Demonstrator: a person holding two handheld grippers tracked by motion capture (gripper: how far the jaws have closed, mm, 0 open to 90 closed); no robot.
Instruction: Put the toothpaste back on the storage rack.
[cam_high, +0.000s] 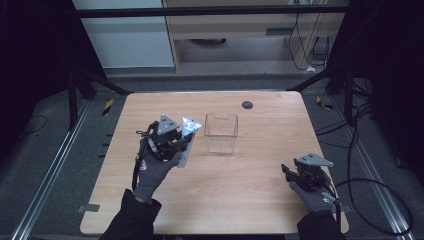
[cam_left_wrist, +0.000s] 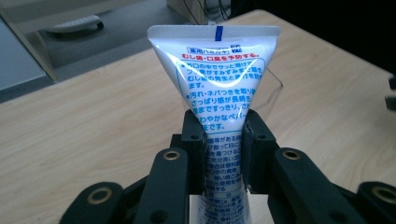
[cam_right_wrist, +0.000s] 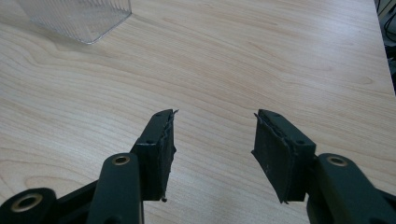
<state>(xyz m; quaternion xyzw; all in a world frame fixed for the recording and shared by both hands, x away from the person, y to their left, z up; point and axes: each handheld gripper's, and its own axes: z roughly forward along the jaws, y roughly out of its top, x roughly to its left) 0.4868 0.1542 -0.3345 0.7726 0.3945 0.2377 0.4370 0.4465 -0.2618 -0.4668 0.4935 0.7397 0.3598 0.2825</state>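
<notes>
A white toothpaste tube (cam_left_wrist: 219, 74) with blue and red print stands upright between the jaws of my left gripper (cam_left_wrist: 223, 130), which is shut on its middle; the flat crimped end points up. From above, the left gripper (cam_high: 181, 141) holds the tube (cam_high: 189, 131) above the table, just left of a clear plastic box (cam_high: 221, 132). My right gripper (cam_high: 286, 171) rests low near the table's right front, and in the right gripper view it (cam_right_wrist: 214, 135) stands open over bare wood with nothing between its pads.
The wooden table (cam_high: 250, 195) has a small dark round disc (cam_high: 247, 104) near its far edge. A corner of the clear box (cam_right_wrist: 77, 18) appears at the top left of the right gripper view. Cables lie on the floor to the right.
</notes>
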